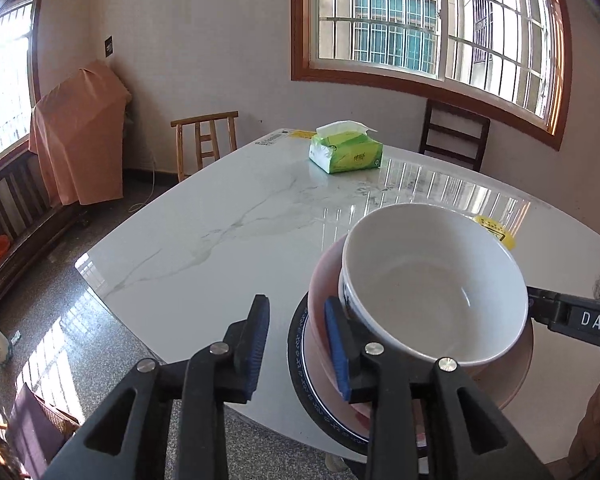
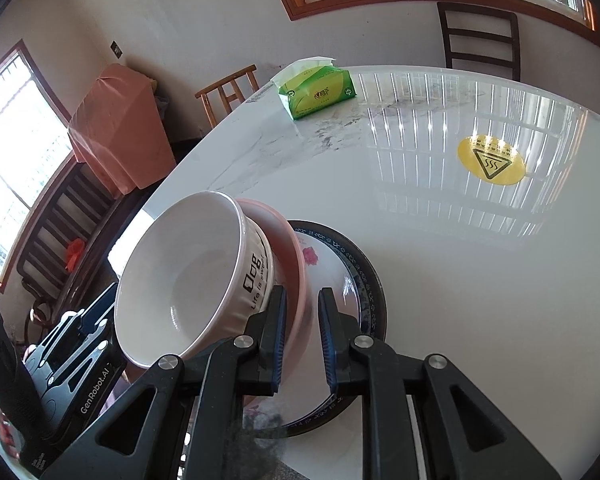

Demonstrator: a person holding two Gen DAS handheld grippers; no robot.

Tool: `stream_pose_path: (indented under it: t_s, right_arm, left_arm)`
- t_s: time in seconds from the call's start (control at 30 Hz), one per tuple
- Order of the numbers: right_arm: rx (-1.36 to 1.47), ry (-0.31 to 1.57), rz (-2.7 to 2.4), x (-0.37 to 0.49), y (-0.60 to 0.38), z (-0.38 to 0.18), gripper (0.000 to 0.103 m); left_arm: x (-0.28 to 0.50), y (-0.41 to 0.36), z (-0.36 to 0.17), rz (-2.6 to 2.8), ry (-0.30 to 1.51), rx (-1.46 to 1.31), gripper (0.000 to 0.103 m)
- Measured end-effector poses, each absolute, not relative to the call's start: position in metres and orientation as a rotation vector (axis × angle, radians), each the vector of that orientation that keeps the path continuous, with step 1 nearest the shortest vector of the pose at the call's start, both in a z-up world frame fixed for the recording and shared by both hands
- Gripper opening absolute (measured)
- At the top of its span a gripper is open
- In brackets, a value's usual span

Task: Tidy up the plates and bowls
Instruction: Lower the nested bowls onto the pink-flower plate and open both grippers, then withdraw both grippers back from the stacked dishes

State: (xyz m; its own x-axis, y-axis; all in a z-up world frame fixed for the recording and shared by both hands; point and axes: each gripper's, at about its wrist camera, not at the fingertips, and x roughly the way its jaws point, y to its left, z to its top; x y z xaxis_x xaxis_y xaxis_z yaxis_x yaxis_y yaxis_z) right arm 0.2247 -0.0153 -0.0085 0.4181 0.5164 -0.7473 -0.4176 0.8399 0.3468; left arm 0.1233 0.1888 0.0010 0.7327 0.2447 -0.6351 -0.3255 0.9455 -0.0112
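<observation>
Left claw (image 1: 296,344) open, empty beside white bowl (image 1: 432,280); right claw (image 2: 302,340) narrow, empty.

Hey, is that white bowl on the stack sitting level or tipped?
Tipped. The white bowl leans inside the pink bowl, its rim slanted away from the flowered plate beneath.

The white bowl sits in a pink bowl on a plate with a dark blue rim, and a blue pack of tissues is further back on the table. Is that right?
Almost. The pack of tissues is green, not blue; the right wrist view shows it clearly. The rest holds: the white bowl sits in the pink bowl on the plate with a dark blue rim, and the tissues lie further back on the table.
</observation>
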Motion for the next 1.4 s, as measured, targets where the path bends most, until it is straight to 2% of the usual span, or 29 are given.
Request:
stream_pose_path:
  t_s: [0.2,0.43,0.67,0.73,0.8,0.9,1.07,1.2,1.33,1.4]
  right_arm:
    - [0.113,0.941,0.560,0.221,-0.019,-0.011,0.029]
    - [0.145,0.924,0.549,0.215,-0.026,-0.014,0.038]
    - [0.137,0.801,0.514,0.189,-0.032,-0.012,0.039]
    - [0.123,0.736,0.505,0.178,-0.034,-0.009,0.049]
    - [0.096,0.688,0.487,0.170,-0.033,-0.006,0.054]
    - [0.094,0.645,0.485,0.164,-0.036,0.000,0.055]
    - [0.084,0.536,0.479,0.141,-0.041,0.010,0.063]
    - [0.050,0.414,0.477,0.116,-0.040,0.012,0.076]
    - [0.003,0.297,0.440,0.092,-0.039,0.011,0.095]
    - [-0.020,0.251,0.428,0.080,-0.040,0.013,0.097]
  left_arm:
    - [0.119,0.188,-0.003,0.343,0.621,-0.085,0.042]
    - [0.113,0.185,-0.004,0.352,0.594,-0.067,0.043]
    - [0.104,0.183,-0.006,0.328,0.579,-0.076,0.046]
    - [0.099,0.178,-0.006,0.347,0.565,-0.053,0.052]
    - [0.096,0.174,-0.007,0.357,0.547,-0.030,0.053]
    - [0.093,0.172,-0.006,0.358,0.546,-0.034,0.053]
    - [0.085,0.168,-0.004,0.359,0.540,-0.044,0.053]
    - [0.075,0.162,-0.003,0.353,0.533,-0.050,0.054]
    - [0.066,0.154,-0.002,0.340,0.529,-0.065,0.054]
    - [0.061,0.150,-0.002,0.333,0.525,-0.079,0.054]
